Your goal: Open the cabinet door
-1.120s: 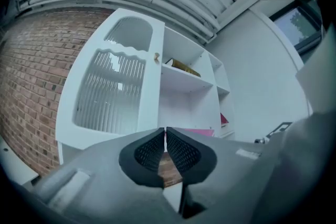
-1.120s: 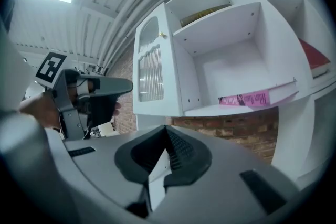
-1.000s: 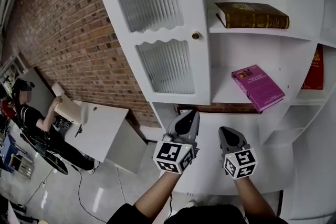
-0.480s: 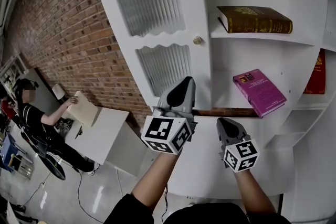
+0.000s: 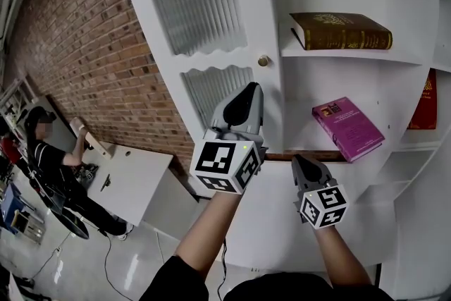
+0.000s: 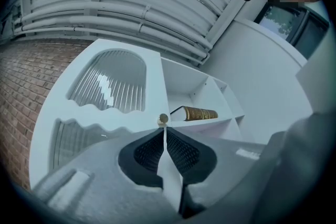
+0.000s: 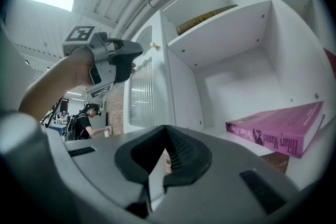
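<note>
The white cabinet door (image 5: 204, 25) has two ribbed glass panes and a small brass knob (image 5: 263, 60) at its right edge; it lies flat against the cabinet front. My left gripper (image 5: 248, 88) is raised in front of the door's lower pane, just below and left of the knob, jaws shut and empty. In the left gripper view the knob (image 6: 163, 119) sits right above the closed tips of the left gripper (image 6: 164, 129). My right gripper (image 5: 301, 160) hangs lower, in front of the bottom shelf, also shut and empty; its own view shows the right gripper (image 7: 166, 128) shut.
Open shelves to the right hold a brown book (image 5: 340, 30), a magenta book (image 5: 348, 127) and a red book (image 5: 423, 101). A brick wall (image 5: 84, 60) runs left of the cabinet. A person (image 5: 49, 158) stands by a white desk (image 5: 137, 176) at lower left.
My left gripper has risen from below the door up to just under the knob. The right gripper has lifted slightly. The person at left has shifted what they hold.
</note>
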Demonstrator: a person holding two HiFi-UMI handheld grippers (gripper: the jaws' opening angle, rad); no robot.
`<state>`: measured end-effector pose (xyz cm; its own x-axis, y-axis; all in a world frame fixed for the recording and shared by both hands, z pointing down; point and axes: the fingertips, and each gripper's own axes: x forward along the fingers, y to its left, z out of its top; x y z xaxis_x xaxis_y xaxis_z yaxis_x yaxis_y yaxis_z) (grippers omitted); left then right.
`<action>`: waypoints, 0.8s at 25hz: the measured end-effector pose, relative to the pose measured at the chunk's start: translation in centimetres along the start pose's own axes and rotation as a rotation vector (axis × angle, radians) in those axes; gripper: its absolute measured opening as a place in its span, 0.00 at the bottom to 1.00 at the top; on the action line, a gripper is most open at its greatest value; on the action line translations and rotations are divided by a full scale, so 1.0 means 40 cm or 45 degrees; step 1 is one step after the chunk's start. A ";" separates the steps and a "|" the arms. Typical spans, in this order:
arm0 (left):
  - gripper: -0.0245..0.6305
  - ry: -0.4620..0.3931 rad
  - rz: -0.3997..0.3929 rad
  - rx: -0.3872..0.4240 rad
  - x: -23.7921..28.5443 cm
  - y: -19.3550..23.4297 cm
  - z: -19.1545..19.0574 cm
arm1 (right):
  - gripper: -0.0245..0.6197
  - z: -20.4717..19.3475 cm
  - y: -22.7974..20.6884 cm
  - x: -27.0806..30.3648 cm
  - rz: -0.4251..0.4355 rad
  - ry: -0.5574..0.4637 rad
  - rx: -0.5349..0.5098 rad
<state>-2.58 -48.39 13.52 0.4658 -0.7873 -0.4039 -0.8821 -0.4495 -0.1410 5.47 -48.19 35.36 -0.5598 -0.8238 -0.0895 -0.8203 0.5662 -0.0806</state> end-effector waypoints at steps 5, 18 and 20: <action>0.07 -0.033 -0.008 -0.008 0.030 0.000 0.018 | 0.04 0.003 -0.009 0.001 -0.007 -0.013 -0.009; 0.25 -0.081 0.016 0.057 0.088 -0.003 0.071 | 0.04 0.021 -0.053 -0.010 -0.038 -0.037 -0.018; 0.25 -0.082 0.019 0.071 0.092 -0.003 0.071 | 0.04 0.020 -0.054 -0.012 -0.040 -0.037 -0.023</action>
<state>-0.95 -50.02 9.48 0.4489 -0.7642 -0.4632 -0.8921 -0.4127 -0.1838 7.62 -49.01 34.78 -0.5305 -0.8397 -0.1164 -0.8394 0.5395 -0.0659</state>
